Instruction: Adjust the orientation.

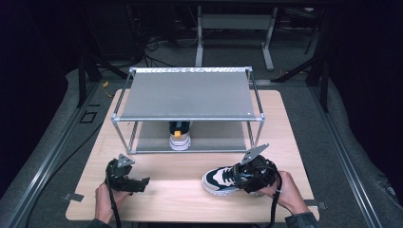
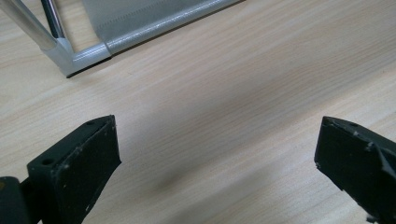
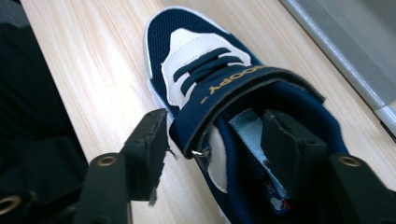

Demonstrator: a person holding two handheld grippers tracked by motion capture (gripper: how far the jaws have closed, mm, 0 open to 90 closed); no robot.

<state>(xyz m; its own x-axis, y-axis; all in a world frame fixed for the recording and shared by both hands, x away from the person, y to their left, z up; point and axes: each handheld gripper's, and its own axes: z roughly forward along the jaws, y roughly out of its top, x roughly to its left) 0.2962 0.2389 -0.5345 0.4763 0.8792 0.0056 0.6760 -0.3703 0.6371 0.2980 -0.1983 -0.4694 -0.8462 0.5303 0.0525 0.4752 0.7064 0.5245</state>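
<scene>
A navy and white sneaker [image 1: 218,179] stands on the wooden table [image 1: 166,199] at front right, toe pointing left. My right gripper [image 1: 240,178] is at its heel end. In the right gripper view one jaw is outside the sneaker [image 3: 201,60] by the strap and the other is inside the opening. The shoe's side wall lies between them, and the right gripper [image 3: 215,135] is open, with its pads not pressing. My left gripper [image 1: 142,183] rests at front left. It is wide open [image 2: 215,154] over bare wood, with nothing between its jaws.
A metal two-shelf rack [image 1: 190,95] stands across the back half of the table, its corner foot [image 2: 84,56] near my left gripper. A second sneaker [image 1: 179,137] sits on the lower shelf, heel toward me. Dark floor and table legs lie beyond.
</scene>
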